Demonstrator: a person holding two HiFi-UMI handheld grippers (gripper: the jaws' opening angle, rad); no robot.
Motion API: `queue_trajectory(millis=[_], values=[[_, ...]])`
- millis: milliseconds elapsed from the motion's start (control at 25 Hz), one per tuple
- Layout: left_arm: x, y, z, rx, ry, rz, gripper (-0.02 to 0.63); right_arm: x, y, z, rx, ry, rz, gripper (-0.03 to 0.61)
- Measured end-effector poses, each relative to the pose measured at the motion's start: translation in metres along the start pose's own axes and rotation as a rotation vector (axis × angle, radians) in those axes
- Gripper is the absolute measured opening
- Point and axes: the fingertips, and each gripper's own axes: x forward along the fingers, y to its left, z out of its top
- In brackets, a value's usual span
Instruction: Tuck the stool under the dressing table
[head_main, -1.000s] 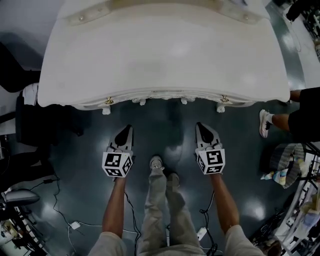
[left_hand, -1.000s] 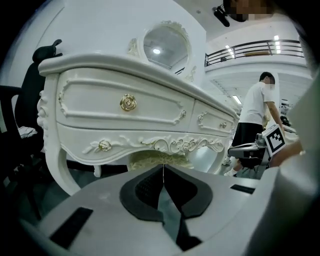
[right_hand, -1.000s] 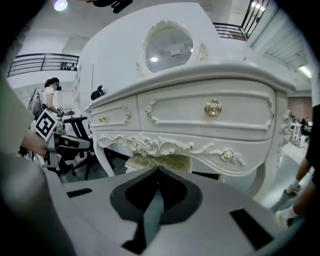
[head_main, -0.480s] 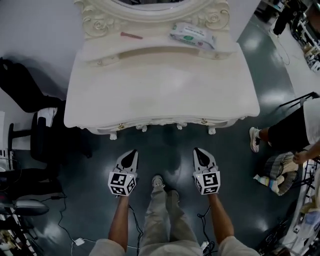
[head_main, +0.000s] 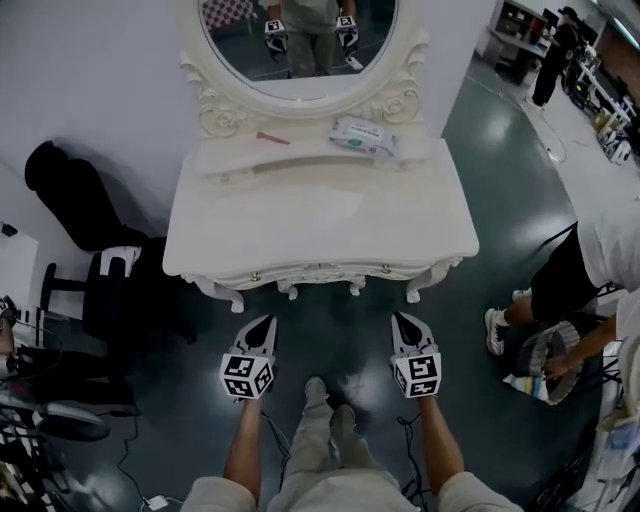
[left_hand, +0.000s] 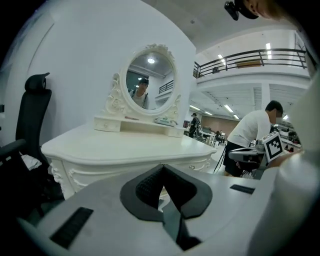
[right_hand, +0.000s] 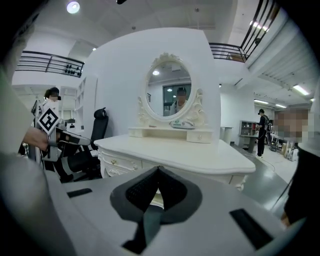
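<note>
dressing table (head_main: 320, 225) stood mid-frame below oval mirror (head_main: 300, 40) | stool: in no view, probably already tucked beneath, hidden by the surface | left gripper (head_main: 266, 322) and right gripper (head_main: 402, 320) lower centre, apart from table, jaws together, empty | step: looked finished | next: check stool is fully under

The head view is dim, darkening at its corners; the glossy floor (head_main: 505, 160) carries pale glare toward 2 o'clock. Both gripper views bulge, with black rims. A ceiling lamp (right_hand: 73, 7) glows at 11 o'clock in the right one.
</note>
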Motion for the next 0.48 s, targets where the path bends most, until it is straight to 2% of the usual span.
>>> queue_trajectory(millis=[240,480], values=[[-0.036,-0.026,0.03,-0.002,-0.02,0.008,0.013,-0.053,-0.01,0.031,-0.012,-0.024,-0.023,0.0],[-0.064,-0.032,0.061,0.012,-0.059,0.026,0.014,-0.085,-0.016,0.061,-0.031,-0.07,-0.039,0.0]])
